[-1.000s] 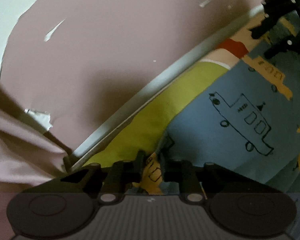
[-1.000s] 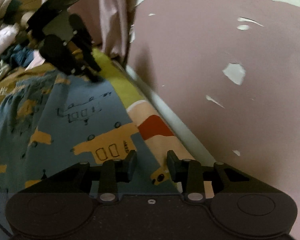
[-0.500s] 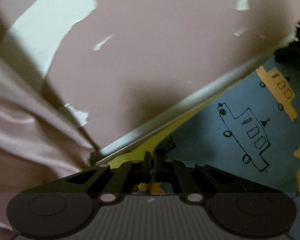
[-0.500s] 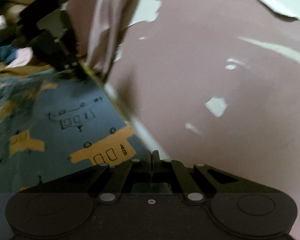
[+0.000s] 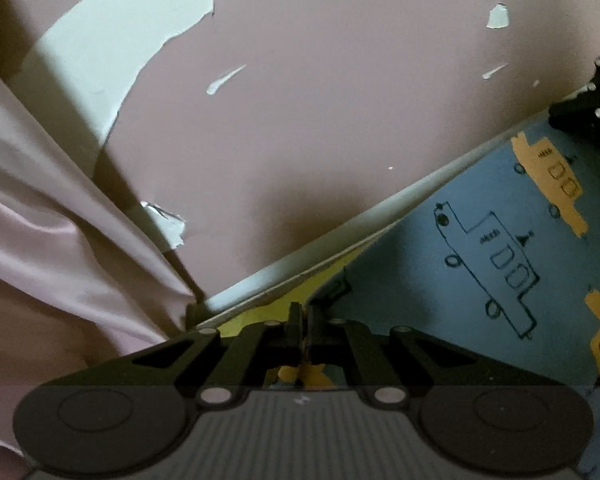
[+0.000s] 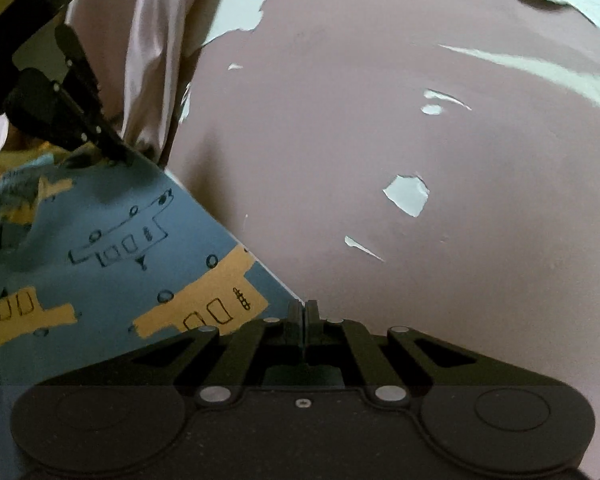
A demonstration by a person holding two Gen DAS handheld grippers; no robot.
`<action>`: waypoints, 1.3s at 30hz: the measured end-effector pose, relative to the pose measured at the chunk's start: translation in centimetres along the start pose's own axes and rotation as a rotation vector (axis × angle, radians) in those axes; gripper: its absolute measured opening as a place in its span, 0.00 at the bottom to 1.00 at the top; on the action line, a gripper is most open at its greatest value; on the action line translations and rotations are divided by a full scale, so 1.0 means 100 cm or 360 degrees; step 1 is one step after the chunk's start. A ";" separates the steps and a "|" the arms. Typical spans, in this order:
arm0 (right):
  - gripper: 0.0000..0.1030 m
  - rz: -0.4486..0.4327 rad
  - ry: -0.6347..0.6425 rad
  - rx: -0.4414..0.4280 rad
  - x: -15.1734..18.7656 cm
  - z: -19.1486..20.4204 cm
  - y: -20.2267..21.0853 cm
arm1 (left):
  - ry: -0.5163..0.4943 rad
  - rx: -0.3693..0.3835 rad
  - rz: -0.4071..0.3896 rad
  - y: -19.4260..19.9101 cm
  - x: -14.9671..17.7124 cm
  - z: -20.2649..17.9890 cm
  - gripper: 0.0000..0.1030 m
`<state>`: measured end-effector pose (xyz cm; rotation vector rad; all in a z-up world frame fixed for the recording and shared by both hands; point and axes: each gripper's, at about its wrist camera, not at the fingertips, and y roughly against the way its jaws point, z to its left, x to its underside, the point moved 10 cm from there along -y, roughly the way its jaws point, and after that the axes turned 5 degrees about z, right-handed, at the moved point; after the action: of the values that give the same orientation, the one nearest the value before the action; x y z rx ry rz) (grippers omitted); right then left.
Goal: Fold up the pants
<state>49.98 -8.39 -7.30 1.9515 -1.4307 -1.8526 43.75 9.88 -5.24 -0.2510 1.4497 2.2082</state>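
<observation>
- Left gripper (image 5: pixel 301 320): fingers pressed together, pinching one end of the edge of the blue truck-print pants (image 5: pixel 480 248); the cloth spreads ahead and to its right.
- Right gripper (image 6: pixel 303 316): fingers pressed together on the other end; the cloth runs ahead to its left.
- Keep the edge taut between both pinches (slack would skew the fold).
- Carry both corners level, clear of the peeling pink wall (image 6: pixel 420 160) ahead.

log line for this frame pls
task: fold pants | left gripper: shut on pants | right gripper: shut on pants edge | pants by wall
</observation>
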 end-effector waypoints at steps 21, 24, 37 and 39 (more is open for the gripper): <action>0.00 0.0007 0.0151 0.0201 -0.022 0.111 0.196 | -0.0100 0.0326 -0.0780 0.148 0.102 -0.005 0.01; 0.00 0.0074 0.0078 0.0124 0.001 0.145 0.210 | -0.0135 0.0418 -0.0762 0.153 0.134 -0.017 0.01; 0.00 0.0233 -0.0181 0.0057 0.071 0.209 0.191 | -0.0282 0.0473 -0.0627 0.138 0.204 -0.072 0.01; 0.00 0.0219 -0.0149 0.0078 0.070 0.210 0.198 | -0.0295 0.0485 -0.0655 0.147 0.204 -0.070 0.01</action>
<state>20.79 -13.28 -5.40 1.7587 -1.6070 -1.8877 18.18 4.83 -4.54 -0.2116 1.4566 1.6185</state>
